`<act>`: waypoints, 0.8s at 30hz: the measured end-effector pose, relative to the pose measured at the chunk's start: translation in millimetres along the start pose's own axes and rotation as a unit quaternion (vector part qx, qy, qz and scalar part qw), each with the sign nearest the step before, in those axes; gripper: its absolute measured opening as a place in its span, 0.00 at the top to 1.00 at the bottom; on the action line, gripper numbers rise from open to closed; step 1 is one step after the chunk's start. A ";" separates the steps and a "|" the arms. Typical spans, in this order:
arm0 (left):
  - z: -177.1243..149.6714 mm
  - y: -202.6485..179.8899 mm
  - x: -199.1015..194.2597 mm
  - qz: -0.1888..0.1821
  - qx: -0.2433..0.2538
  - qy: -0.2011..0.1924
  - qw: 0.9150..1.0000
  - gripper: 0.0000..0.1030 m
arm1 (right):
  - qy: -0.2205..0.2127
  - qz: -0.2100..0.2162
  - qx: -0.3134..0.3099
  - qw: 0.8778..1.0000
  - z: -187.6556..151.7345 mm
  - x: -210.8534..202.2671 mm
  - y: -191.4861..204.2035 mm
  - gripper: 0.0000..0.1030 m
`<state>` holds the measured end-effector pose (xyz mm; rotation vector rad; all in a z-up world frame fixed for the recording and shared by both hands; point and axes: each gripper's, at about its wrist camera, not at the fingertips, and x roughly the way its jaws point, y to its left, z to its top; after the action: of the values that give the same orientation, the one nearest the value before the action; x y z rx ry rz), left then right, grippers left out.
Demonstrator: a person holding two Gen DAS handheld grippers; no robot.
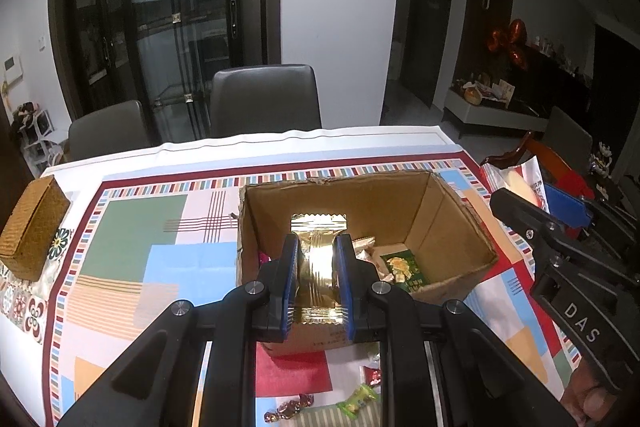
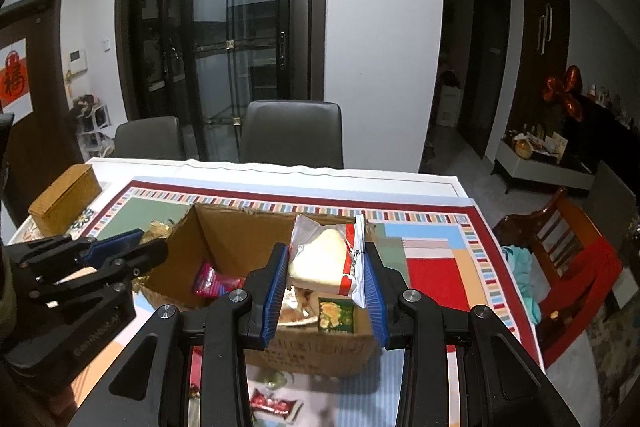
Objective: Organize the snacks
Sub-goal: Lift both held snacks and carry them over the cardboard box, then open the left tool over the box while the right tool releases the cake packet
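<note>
Loose wrapped candies (image 1: 356, 401) lie on the patterned tablecloth (image 1: 120, 251) at the near edge, beneath the left gripper (image 1: 317, 281). That gripper points forward and slightly downward over the near wall of an open cardboard box (image 1: 448, 223), its blue-padded fingers (image 1: 289, 283) pressed against both sides of a gold foil packet (image 1: 318, 263). The packet is held upright above the box opening, with its serrated top edge toward the far wall.

Right gripper (image 2: 326, 285) is posed likewise, aimed over the near wall of the same box, fingers clamped on a clear-and-red wrapped pastry (image 2: 324, 259). The pastry sits tilted between the pads, above the box contents. In the left wrist view this gripper enters from the right, alongside the box's right wall.

Inside the box rest a green snack packet (image 1: 404, 269), a pink packet (image 2: 212, 281) at the left side, and pale wrapped items whose type cannot be determined. A red-wrapped candy (image 2: 274, 405) lies on the cloth before the box.

A woven golden box (image 1: 34, 227) stands at the table's left edge, well apart from the cardboard box. Two grey chairs (image 1: 266, 99) stand behind the table.
</note>
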<state>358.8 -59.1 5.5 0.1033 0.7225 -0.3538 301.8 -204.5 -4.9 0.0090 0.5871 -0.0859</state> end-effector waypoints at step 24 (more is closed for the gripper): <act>13.9 6.8 52.3 -0.001 -0.006 0.040 0.999 0.81 | 0.060 0.017 0.001 0.998 16.0 63.6 -4.1 0.63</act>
<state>406.3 -70.4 -19.0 0.1054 0.8044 -0.3484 363.1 -214.1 -26.8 0.0267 0.7063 -0.0533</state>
